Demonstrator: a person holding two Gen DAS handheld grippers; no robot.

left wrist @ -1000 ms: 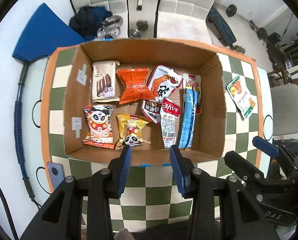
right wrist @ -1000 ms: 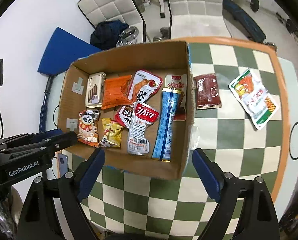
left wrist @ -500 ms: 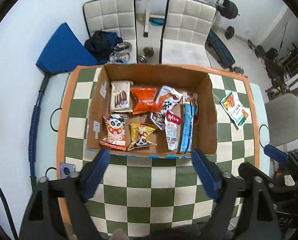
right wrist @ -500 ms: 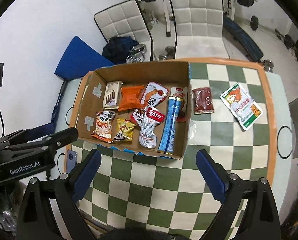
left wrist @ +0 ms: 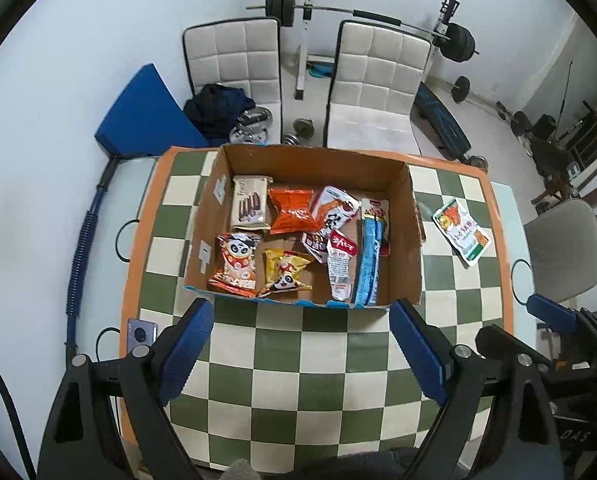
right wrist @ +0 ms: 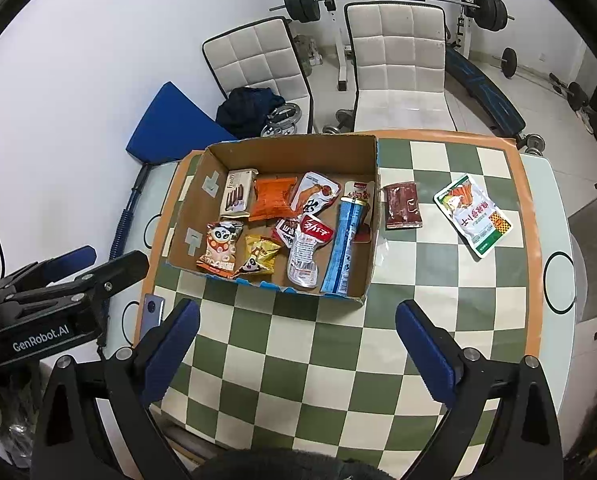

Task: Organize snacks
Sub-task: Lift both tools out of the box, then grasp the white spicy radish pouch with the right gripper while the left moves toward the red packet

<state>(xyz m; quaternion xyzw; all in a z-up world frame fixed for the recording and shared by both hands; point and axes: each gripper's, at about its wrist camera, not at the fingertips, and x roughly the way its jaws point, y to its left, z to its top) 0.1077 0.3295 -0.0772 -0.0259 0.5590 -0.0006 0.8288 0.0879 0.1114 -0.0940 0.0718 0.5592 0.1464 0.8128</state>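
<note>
Across the middle of both views lay the green and cream checkered table [right wrist: 298,360], and on it sat the brown cardboard box [right wrist: 290,152], already full of snack packs lying flat. Two snacks were not in the box yet. Both lay on the table to the right of the box in the right wrist view. The bigger one, the white and green pack [right wrist: 472,216], was well apart from the box, near the right edge of the table. It was longer than it was wide, and its long side ran slanted from upper left to lower right. The smaller one, the dark red pack [right wrist: 402,206], lay just beside the box wall, and its long side ran up and down in the frame. The left gripper [left wrist: 298,344] and the right gripper [right wrist: 298,344] both stood wide open with nothing between the fingers, above the near part of the table. I think the next good move was for the right gripper to go down to the dark red pack, turn so its fingers squeezed across the short side, and lift it over the wall without bumping the box.
</note>
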